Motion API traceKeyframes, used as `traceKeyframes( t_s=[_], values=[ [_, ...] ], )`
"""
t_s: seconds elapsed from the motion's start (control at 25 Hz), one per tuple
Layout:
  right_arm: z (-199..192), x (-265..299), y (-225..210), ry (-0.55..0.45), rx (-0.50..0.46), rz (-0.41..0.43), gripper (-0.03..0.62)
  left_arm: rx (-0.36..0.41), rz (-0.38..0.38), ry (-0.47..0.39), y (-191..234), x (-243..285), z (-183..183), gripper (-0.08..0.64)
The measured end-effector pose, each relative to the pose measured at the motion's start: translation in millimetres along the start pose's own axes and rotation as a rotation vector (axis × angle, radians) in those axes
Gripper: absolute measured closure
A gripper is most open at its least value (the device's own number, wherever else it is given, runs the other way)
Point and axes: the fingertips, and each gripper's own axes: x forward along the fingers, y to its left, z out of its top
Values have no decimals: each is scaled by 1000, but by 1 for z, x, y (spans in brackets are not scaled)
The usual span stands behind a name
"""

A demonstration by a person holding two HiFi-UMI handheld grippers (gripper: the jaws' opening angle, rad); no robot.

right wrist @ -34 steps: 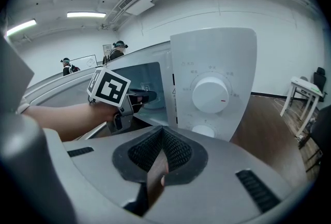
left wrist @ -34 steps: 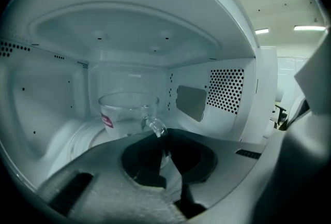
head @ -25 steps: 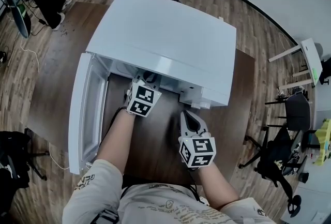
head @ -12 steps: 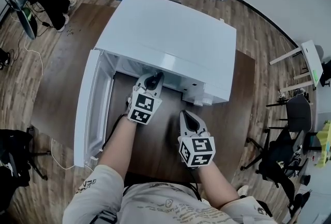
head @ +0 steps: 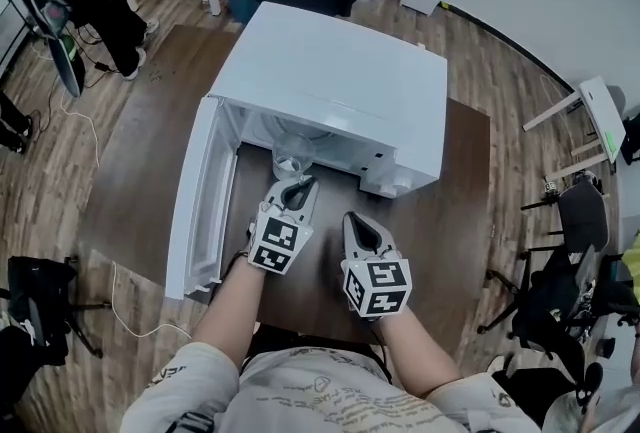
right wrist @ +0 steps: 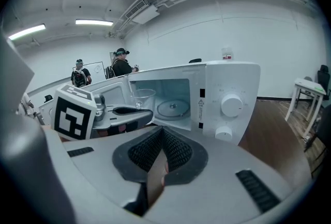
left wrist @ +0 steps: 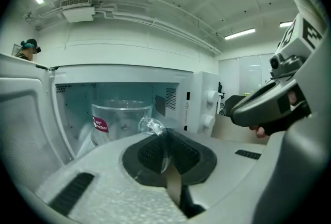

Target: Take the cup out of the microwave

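A clear plastic cup (head: 291,164) with a red label hangs just outside the mouth of the white microwave (head: 340,81). My left gripper (head: 297,184) is shut on the cup's handle. In the left gripper view the cup (left wrist: 120,120) stands upright just past the pads, with the handle pinched in my left gripper (left wrist: 164,141). My right gripper (head: 357,219) hovers over the table to the right, shut, with nothing in it. The right gripper view shows its jaws (right wrist: 162,146) closed together, and the cup (right wrist: 140,98) in front of the cavity.
The microwave door (head: 203,196) stands swung open to the left. A glass turntable (right wrist: 171,108) lies in the cavity, with knobs (right wrist: 231,105) on the panel to its right. The brown table (head: 455,221) carries the microwave. Office chairs and people stand around the room.
My left gripper has drawn back out of the microwave towards me, bringing the cup with it. The right gripper has shifted slightly back and up.
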Motion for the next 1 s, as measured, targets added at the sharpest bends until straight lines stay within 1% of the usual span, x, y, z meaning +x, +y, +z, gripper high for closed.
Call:
traceKeyframes(
  t_s=[0.08, 0.16, 0.24, 0.36, 0.48, 0.68, 0.76, 0.88, 1.0],
  values=[
    [2, -6, 8, -11, 4, 4, 577, 1, -11, -4, -9, -15, 3, 548],
    [4, -13, 17, -24, 39, 21, 577, -5, -21, -16, -18, -29, 9, 548],
    [9, -20, 25, -50, 75, 33, 577, -9, -28, -30, -25, -44, 19, 548],
    [20, -35, 34, -98, 90, 34, 577, -26, -23, -40, -36, -65, 36, 548],
    [33, -49, 43, -148, 86, 29, 577, -52, -10, -58, -44, -88, 57, 548],
    [53, -68, 60, -229, 68, -1, 578, -26, -7, -68, -53, -121, 79, 548],
    [57, -73, 67, -246, 61, 3, 578, -12, 5, -81, -53, -134, 88, 549],
    [61, -79, 77, -265, 40, 18, 578, -15, 25, -85, -49, -147, 93, 548],
    [66, -83, 81, -285, 31, 15, 578, -29, 30, -90, -45, -154, 91, 548]
  ],
)
